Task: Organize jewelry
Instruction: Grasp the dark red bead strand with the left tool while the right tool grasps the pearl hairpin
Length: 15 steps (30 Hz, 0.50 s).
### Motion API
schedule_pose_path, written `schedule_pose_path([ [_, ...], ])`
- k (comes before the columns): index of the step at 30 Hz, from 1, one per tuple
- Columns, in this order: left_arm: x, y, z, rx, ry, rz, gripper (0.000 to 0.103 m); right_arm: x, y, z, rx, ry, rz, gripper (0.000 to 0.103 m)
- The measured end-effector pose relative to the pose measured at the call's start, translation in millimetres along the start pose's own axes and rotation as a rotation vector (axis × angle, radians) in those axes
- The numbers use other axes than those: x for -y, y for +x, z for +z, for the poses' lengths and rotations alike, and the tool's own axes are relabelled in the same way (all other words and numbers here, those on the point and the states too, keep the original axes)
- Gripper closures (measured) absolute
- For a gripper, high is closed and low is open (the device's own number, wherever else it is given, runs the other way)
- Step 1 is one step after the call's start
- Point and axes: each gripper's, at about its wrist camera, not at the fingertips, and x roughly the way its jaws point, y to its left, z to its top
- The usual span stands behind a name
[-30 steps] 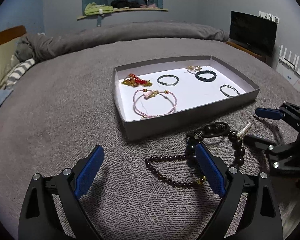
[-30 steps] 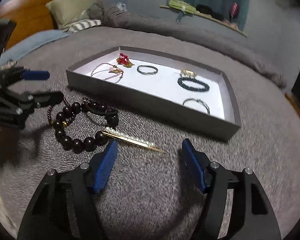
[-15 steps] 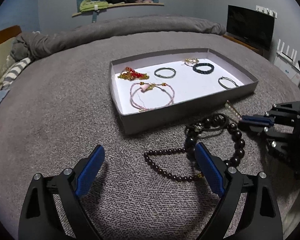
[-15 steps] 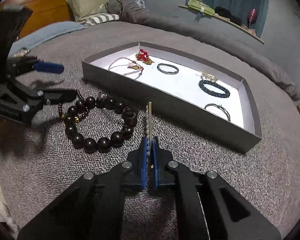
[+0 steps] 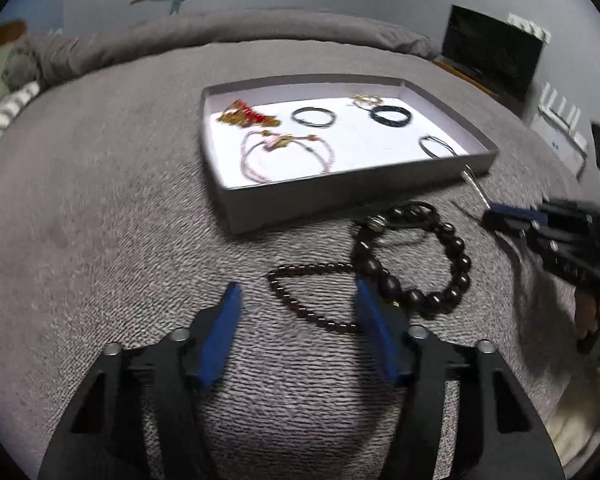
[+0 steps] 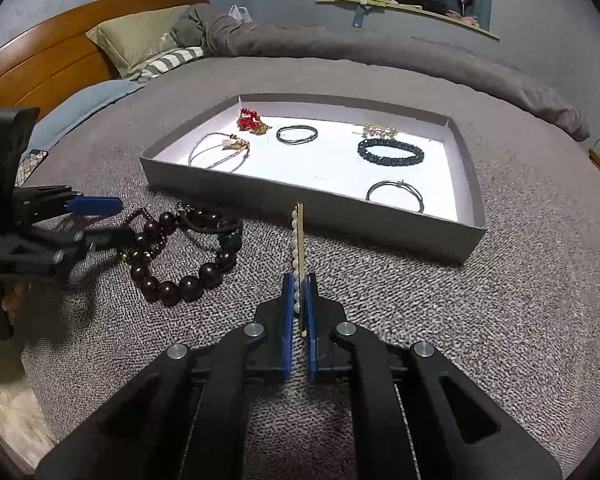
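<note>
Clamping pearl hairpin in our right gripper; left gripper, jaws apart and just narrowing around nothing, nears bead bracelets; six pieces already in tray.

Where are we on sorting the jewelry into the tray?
Done: six pieces lie in the tray. In hand: the right gripper is shut on the pearl hair clip. Left: the big-bead bracelet and small-bead strand lie on the blanket; the left gripper, just closing, straddles the strand.

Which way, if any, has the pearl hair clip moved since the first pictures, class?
Yes. The pearl hair clip lay flat beside the large bead bracelet; now the right claw pinches it, pointing at the gray tray.
</note>
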Motion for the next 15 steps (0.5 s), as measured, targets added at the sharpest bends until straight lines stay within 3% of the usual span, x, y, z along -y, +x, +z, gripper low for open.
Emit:
schedule_pose_path([
  [3,-3.3,7.6,-0.6,-0.023,-0.013,0.005,0.051,-1.5,-0.3,-0.6,0.002,0.0,0.004,0.097],
  [6,9.7,17.3,-3.2,-0.027,0.062,0.058,0.054,-2.3,0.7,-1.3,-0.004,0.001,0.004,0.097],
  [9,15.1,19.0,-3.6,-0.026,0.088,0.053,0.068,-3.7,1.2,-1.1,-0.004,-0.003,0.003,0.097],
  [13,16.5,13.1,-1.7,-0.013,0.089,0.055,0.097,-1.5,0.3,-1.5,-0.001,-0.002,0.001,0.097],
  [15,17.2,7.3,0.0,0.002,0.088,0.054,0.097,-0.3,-0.2,-0.9,0.003,0.001,0.001,0.097],
])
